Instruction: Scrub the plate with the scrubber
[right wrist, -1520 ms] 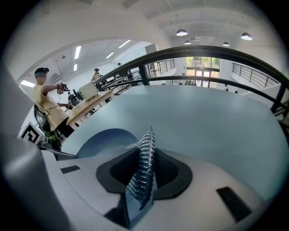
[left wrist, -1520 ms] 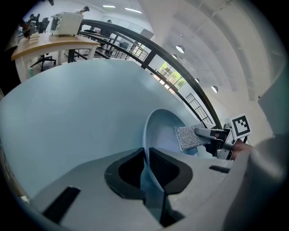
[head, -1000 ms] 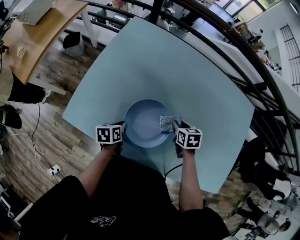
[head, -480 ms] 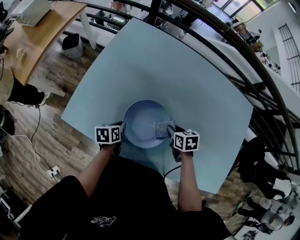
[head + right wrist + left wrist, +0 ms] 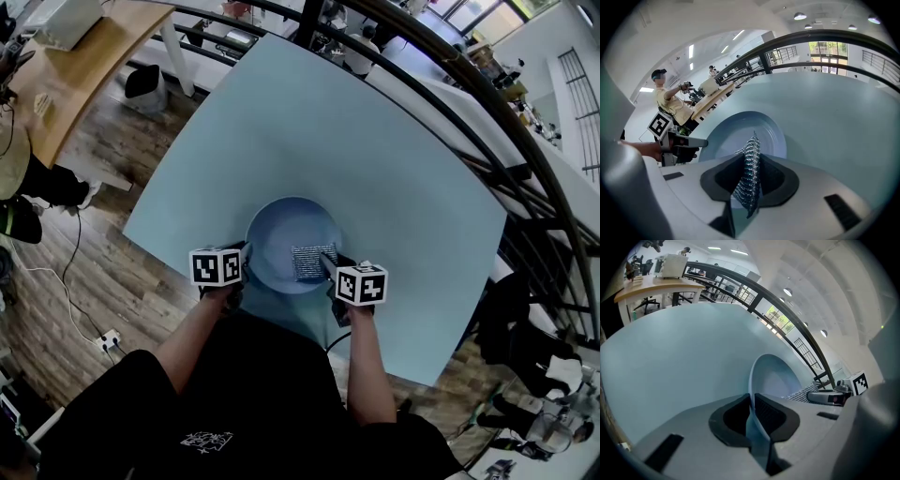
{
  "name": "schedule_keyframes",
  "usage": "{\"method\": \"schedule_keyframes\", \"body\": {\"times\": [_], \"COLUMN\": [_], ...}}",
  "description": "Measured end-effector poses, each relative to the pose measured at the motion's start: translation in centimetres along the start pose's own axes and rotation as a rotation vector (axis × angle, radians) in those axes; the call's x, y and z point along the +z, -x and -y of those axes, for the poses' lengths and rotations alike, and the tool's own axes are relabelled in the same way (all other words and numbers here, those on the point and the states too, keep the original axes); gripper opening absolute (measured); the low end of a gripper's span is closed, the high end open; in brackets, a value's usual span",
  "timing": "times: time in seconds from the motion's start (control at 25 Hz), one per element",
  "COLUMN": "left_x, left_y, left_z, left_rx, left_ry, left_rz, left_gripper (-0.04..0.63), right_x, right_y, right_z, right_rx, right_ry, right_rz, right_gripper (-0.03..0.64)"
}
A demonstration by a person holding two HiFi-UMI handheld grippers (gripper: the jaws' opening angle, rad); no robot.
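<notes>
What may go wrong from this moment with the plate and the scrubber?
1. The left claw pinches only the rim of the plate, so hard strokes may make the plate slip out.
2. The right claw holds the scrubber by one edge, so it may fold or pull free.

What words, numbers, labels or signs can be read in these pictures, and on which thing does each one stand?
No text can be read anywhere.
On the left marker cube and the right marker cube: black-and-white square patterns only, no letters or numbers.
On the black shirt: a white print, too small and blurred to read.
On the plate and the scrubber: no print visible.
</notes>
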State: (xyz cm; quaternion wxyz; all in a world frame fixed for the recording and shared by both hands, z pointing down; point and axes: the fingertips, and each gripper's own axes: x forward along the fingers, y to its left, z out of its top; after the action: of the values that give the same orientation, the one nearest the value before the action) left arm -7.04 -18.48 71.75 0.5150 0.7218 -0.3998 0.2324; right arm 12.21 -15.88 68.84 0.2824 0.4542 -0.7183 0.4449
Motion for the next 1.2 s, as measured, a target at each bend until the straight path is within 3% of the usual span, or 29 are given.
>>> {"method": "schedule_keyframes", "body": {"times": [0.6,1.2], "left_x": [0.1,0.0], "left_y": [0.0,-0.1], "left_z": [0.1,0.0], "left_rx": [-0.007,-0.017], "left_ry": [-0.007,-0.010], "left_rz": [-0.001,-0.005], "left_gripper": [0.041,0.041], "right_x": [1.2,4.1], "right_y": [-3.2,-5.0], "right_z": [-4.3,-4.6], "right_rx": [0.029,-0.032], "right_ry": [-0.011,-0.006], "right_rz": [0.060,0.133], "right_gripper": [0.094,0.095]}}
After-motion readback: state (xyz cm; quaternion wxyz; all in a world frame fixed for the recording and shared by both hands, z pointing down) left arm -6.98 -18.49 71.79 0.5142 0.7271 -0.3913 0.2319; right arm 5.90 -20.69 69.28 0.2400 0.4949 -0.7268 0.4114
